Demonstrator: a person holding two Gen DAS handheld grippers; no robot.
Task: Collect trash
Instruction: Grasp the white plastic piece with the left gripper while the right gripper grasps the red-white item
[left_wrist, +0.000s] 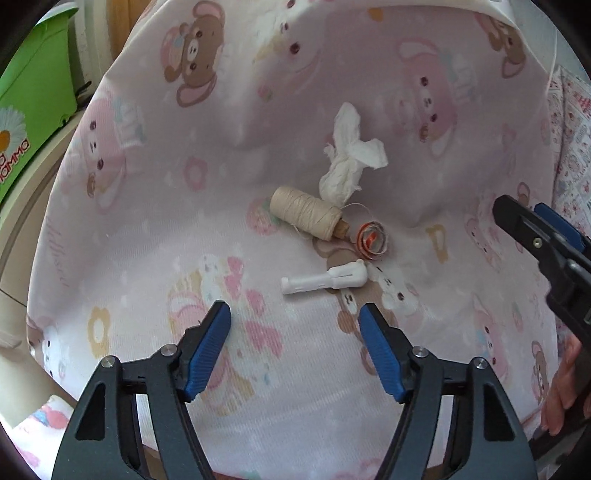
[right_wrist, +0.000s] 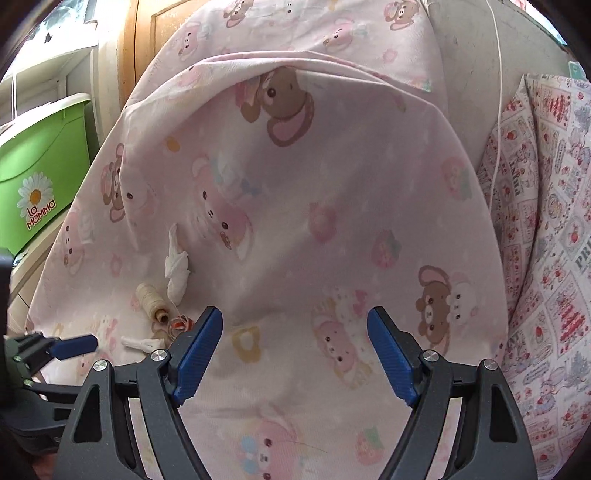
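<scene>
On a pink cartoon-print sheet (left_wrist: 155, 229) lie a crumpled white tissue (left_wrist: 351, 155), a beige thread spool (left_wrist: 306, 216), a curled orange-and-white strip (left_wrist: 371, 240) and a small white plastic piece (left_wrist: 328, 278). My left gripper (left_wrist: 295, 314) is open, pointing down at the sheet, with the plastic piece just beyond its fingertips and nothing between the pads. The right gripper (right_wrist: 295, 317) is open over bare sheet, to the right of the pile. From its view the tissue (right_wrist: 176, 266), spool (right_wrist: 151, 301) and plastic piece (right_wrist: 138, 343) lie at the lower left, beside the left gripper's blue pad (right_wrist: 74, 345).
A green plastic box (right_wrist: 40, 184) with a daisy logo stands left of the bed. A red-and-white patterned quilt (right_wrist: 546, 240) lies along the right, with a white cord (right_wrist: 498, 110) hanging over it. A person's hand (left_wrist: 565, 391) holds the right gripper's handle.
</scene>
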